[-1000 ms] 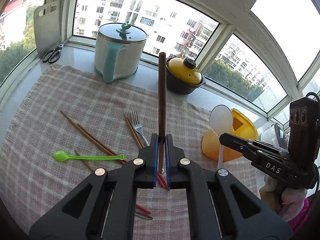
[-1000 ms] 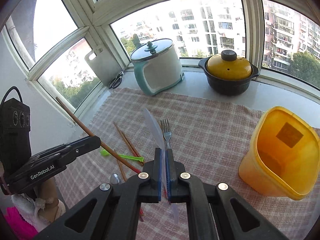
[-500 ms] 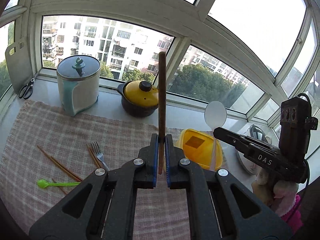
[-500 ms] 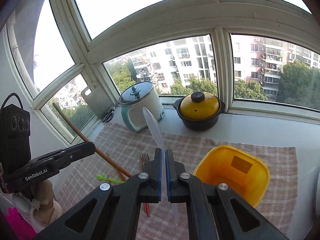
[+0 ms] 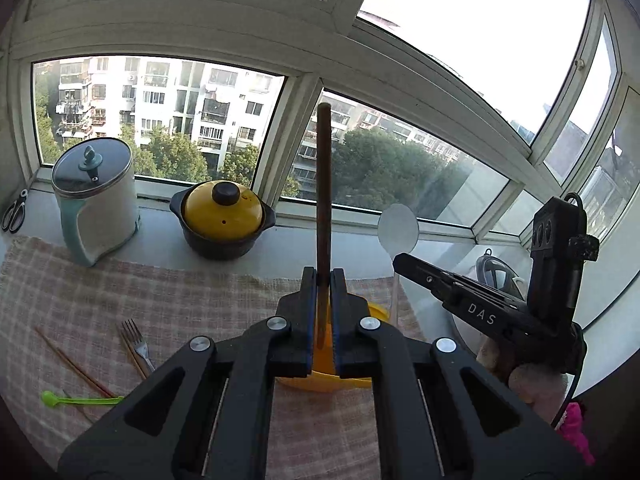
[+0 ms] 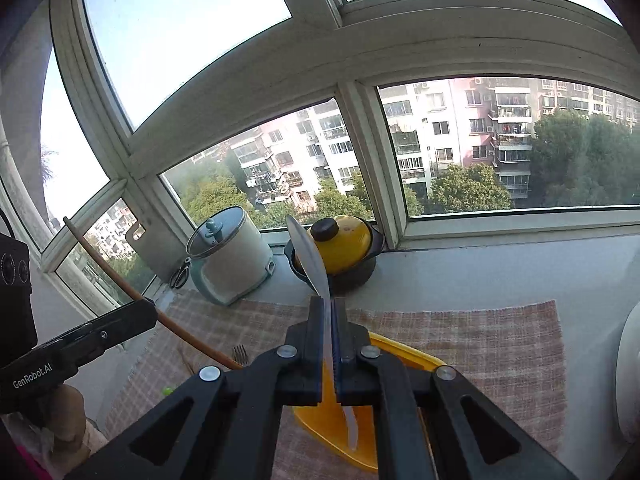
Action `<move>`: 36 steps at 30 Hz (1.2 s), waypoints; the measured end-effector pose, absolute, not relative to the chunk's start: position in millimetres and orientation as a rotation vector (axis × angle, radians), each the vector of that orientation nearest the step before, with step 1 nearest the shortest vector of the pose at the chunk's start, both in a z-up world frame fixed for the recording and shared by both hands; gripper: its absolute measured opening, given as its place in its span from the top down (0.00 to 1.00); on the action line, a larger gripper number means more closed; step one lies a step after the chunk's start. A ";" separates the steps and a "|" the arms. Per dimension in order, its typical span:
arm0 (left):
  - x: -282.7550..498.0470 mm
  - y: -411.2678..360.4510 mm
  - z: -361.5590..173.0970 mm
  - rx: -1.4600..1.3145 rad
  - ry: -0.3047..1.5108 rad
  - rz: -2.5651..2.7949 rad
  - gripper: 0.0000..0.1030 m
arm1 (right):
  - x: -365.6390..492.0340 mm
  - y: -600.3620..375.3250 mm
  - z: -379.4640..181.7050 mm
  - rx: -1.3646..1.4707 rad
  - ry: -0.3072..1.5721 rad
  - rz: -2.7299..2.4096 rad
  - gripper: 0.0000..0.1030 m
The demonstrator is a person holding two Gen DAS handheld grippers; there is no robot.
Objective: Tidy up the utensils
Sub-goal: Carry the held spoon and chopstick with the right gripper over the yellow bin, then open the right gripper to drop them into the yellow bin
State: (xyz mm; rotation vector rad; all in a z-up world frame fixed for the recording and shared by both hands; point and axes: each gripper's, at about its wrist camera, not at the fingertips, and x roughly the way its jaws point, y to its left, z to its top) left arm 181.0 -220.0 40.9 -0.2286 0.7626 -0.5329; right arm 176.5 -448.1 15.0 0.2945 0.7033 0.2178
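Jaws clamped on chopstick [image 5: 323, 184] and white spoon [image 6: 310, 258]; lower both tips-down, upright, well inside yellow container [image 6: 404, 354] before releasing.

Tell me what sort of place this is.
Probably a home's enclosed balcony or bay-window ledge, high in an apartment block. Curved windows look down on residential towers, and a yellow-lidded clay pot, a lidded kettle and a fork sit on a checked cloth.

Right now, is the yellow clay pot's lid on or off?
On. The yellow lid sits flat on the black pot, knob up; the right wrist view agrees.
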 end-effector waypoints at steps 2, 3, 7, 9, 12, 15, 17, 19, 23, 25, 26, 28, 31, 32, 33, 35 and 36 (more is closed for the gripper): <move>186.8 -229.5 33.3 -0.223 0.778 -0.532 0.96 | 181.0 -454.7 10.5 0.303 0.699 0.205 1.00; 189.7 -233.8 29.3 -0.220 0.786 -0.530 0.96 | 183.2 -458.3 7.7 0.310 0.699 0.199 1.00; 198.9 -248.5 9.0 -0.206 0.826 -0.520 0.96 | 192.1 -469.5 -4.6 0.328 0.697 0.162 1.00; 202.8 -254.5 -1.6 -0.196 0.849 -0.514 0.96 | 194.5 -474.4 -12.1 0.335 0.700 0.143 1.00; 206.3 -261.0 -16.4 -0.176 0.879 -0.502 0.96 | 196.8 -479.6 -24.5 0.351 0.712 0.121 1.00; 206.5 -266.6 -25.7 -0.154 0.896 -0.492 0.96 | 196.1 -480.5 -36.1 0.349 0.728 0.095 1.00; 207.2 -269.1 -30.9 -0.143 0.910 -0.492 0.96 | 194.2 -479.9 -42.0 0.350 0.739 0.087 1.00; 207.3 -271.4 -35.5 -0.130 0.925 -0.493 0.96 | 191.5 -478.2 -47.2 0.337 0.751 0.080 1.00; 206.4 -272.8 -38.8 -0.124 0.944 -0.495 0.96 | 185.8 -479.8 -54.7 0.337 0.764 0.070 0.99; 205.6 -272.7 -38.7 -0.121 0.947 -0.497 0.96 | 182.6 -481.9 -56.7 0.342 0.769 0.074 0.98; 205.1 -272.8 -38.5 -0.120 0.946 -0.497 0.96 | 181.1 -482.4 -56.7 0.341 0.769 0.073 0.95; 205.3 -273.1 -38.6 -0.120 0.946 -0.496 0.96 | 177.1 -483.7 -55.2 0.333 0.764 0.063 0.88; 202.3 -271.8 -37.6 -0.111 0.945 -0.494 0.96 | 171.5 -485.3 -50.9 0.335 0.750 0.059 0.70; 201.5 -271.4 -37.3 -0.109 0.947 -0.491 0.96 | 169.6 -485.4 -49.6 0.334 0.746 0.059 0.70; 200.5 -270.4 -37.0 -0.108 0.949 -0.491 0.94 | 168.1 -485.6 -48.5 0.331 0.743 0.058 0.70; 198.0 -267.8 -36.3 -0.115 0.947 -0.493 0.76 | 164.6 -485.0 -46.2 0.323 0.737 0.049 0.69; 196.0 -266.7 -35.7 -0.115 0.940 -0.493 0.74 | 162.7 -484.9 -45.3 0.318 0.734 0.045 0.69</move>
